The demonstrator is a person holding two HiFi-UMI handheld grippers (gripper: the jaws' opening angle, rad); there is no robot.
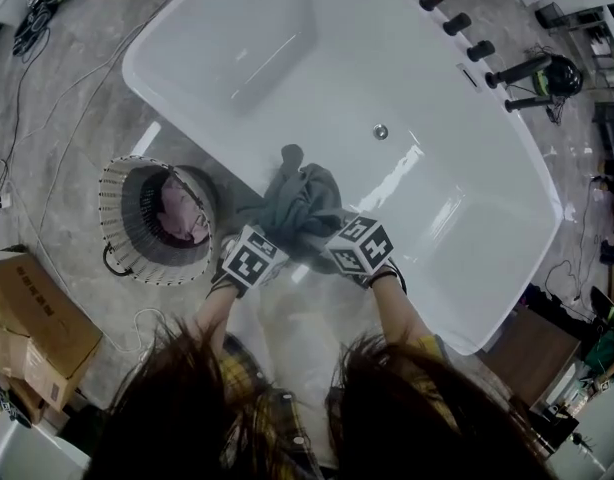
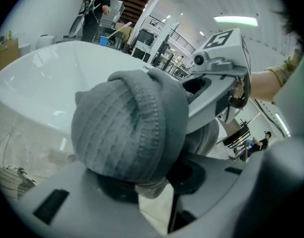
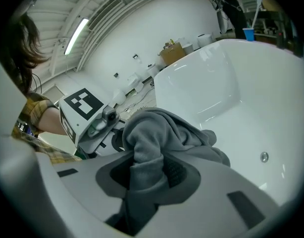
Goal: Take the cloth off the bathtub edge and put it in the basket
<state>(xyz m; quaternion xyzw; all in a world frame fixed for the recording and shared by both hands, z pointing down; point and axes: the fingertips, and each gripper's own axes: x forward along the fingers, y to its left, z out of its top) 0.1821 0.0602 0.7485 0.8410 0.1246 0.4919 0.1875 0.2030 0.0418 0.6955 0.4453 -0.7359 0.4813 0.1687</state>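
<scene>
A grey cloth (image 1: 302, 203) is bunched up at the near edge of the white bathtub (image 1: 467, 318). Whether it still rests on the rim I cannot tell. My left gripper (image 1: 270, 240) and right gripper (image 1: 332, 240) sit side by side at its near end. In the left gripper view a rounded wad of the cloth (image 2: 132, 128) is pinched between the jaws of the left gripper (image 2: 152, 178). Seen from the right gripper, a fold of the cloth (image 3: 157, 133) is squeezed between the ribbed pads (image 3: 176, 172) of the right gripper (image 3: 148, 175). The round wire basket (image 1: 112, 208) stands on the floor left of the grippers.
Something pinkish lies inside the basket. Black taps (image 1: 452, 23) line the tub's far right rim and a drain (image 1: 381, 131) sits in its bottom. A cardboard box (image 1: 37, 318) is at the lower left, cables trail over the floor at left, and a black stand (image 1: 547, 73) is at upper right.
</scene>
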